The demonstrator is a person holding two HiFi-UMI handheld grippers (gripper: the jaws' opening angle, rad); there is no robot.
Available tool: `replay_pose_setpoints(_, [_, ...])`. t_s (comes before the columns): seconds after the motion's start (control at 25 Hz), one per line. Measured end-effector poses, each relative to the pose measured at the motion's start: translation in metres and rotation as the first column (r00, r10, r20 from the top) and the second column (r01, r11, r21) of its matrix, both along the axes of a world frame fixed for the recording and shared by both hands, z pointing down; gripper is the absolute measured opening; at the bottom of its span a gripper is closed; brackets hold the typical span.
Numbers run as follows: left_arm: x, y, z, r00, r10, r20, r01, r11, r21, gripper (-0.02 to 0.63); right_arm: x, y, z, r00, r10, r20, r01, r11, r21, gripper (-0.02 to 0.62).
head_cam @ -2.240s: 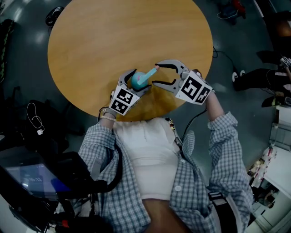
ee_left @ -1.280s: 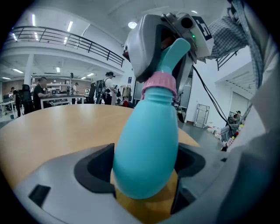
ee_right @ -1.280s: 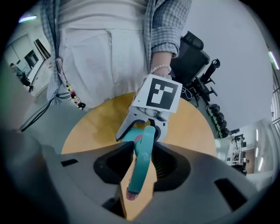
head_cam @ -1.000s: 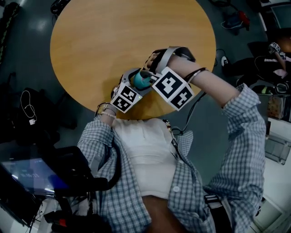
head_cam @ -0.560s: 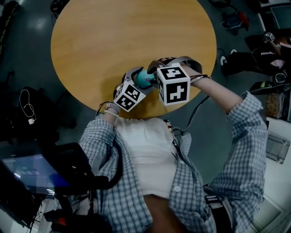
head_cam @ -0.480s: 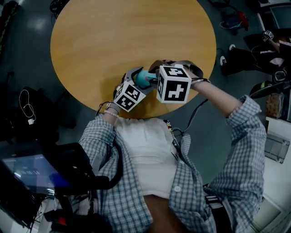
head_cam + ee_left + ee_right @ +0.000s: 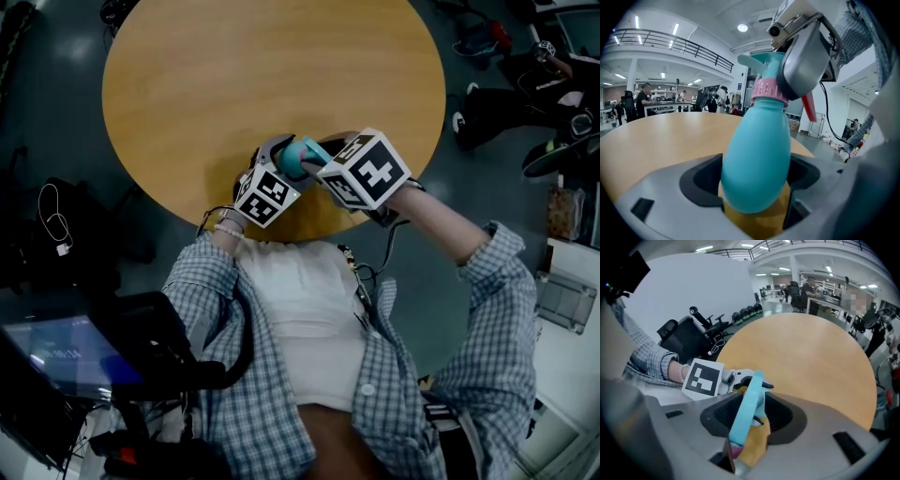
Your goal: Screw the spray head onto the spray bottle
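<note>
Tilted twisting could cross-thread.
Here left claw (image 7: 754,187) grips teal plastic spray bottle (image 7: 758,140), right claw (image 7: 751,422) teal spray head (image 7: 746,409).

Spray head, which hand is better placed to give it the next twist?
Right. The right tool is shut on the spray head, so it can turn it; the left tool grips the bottle by its body and probably should just steady it.
</note>
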State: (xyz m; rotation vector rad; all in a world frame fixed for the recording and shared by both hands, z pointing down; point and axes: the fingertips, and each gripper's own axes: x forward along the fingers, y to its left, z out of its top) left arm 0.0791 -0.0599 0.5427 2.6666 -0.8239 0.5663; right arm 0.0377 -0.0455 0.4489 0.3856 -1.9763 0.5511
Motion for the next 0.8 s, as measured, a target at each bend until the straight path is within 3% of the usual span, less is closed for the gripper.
replay_pose_setpoints(0.16, [0.002, 0.0, 0.001, 1.0, 0.003, -0.003, -0.003, 1.0, -0.001, 0.405, -0.012, 0.009, -0.008, 0.981, -0.155, 0.117, 0.152, 0.988, 0.029, 0.229])
replay_pose_setpoints(0.32, [0.002, 0.0, 0.002, 1.0, 0.007, -0.004, -0.007, 1.0, -0.003, 0.405, -0.017, 0.002, -0.027, 0.963, -0.202, 0.179, 0.189, 0.978, 0.085, 0.236])
replay_pose_setpoints(0.4, [0.001, 0.002, 0.003, 1.0, 0.011, -0.004, -0.011, 1.0, -0.005, 0.405, -0.019, -0.01, -0.048, 0.947, -0.227, 0.229, 0.193, 0.968, 0.159, 0.236])
replay_pose_setpoints(0.48, [0.001, 0.004, 0.004, 1.0, 0.015, -0.005, -0.015, 1.0, -0.006, 0.405, -0.021, -0.022, -0.076, 0.91, -0.327, 0.256, 0.25, 0.923, 0.292, 0.236])
replay_pose_setpoints(0.52, [0.001, 0.004, 0.004, 1.0, 0.017, -0.005, -0.017, 1.0, -0.007, 0.405, -0.022, -0.025, -0.09, 0.875, -0.428, 0.227, 0.321, 0.863, 0.39, 0.236])
replay_pose_setpoints(0.56, [0.0, 0.005, 0.004, 1.0, 0.018, -0.005, -0.018, 1.0, -0.007, 0.405, -0.022, -0.025, -0.1, 0.82, -0.554, 0.145, 0.425, 0.759, 0.493, 0.236])
replay_pose_setpoints(0.6, [-0.001, 0.005, 0.004, 1.0, 0.019, -0.005, -0.019, 1.0, -0.006, 0.405, -0.019, -0.023, -0.103, 0.738, -0.675, 0.012, 0.551, 0.612, 0.568, 0.236])
replay_pose_setpoints(0.64, [-0.001, 0.006, 0.003, 1.0, 0.02, -0.005, -0.02, 1.0, -0.006, 0.405, -0.013, -0.017, -0.099, 0.623, -0.769, -0.144, 0.677, 0.438, 0.591, 0.236])
replay_pose_setpoints(0.72, [-0.002, 0.006, 0.003, 1.0, 0.023, -0.006, -0.023, 1.0, -0.006, 0.405, 0.004, -0.003, -0.078, 0.319, -0.856, -0.407, 0.863, 0.084, 0.499, 0.236])
replay_pose_setpoints(0.76, [-0.001, 0.006, 0.003, 1.0, 0.026, -0.007, -0.026, 1.0, -0.007, 0.405, 0.012, 0.004, -0.067, 0.165, -0.855, -0.491, 0.902, -0.07, 0.426, 0.236])
replay_pose_setpoints(0.8, [-0.001, 0.006, 0.003, 1.0, 0.028, -0.007, -0.028, 1.0, -0.006, 0.405, 0.018, 0.01, -0.058, 0.038, -0.838, -0.544, 0.912, -0.194, 0.363, 0.236])
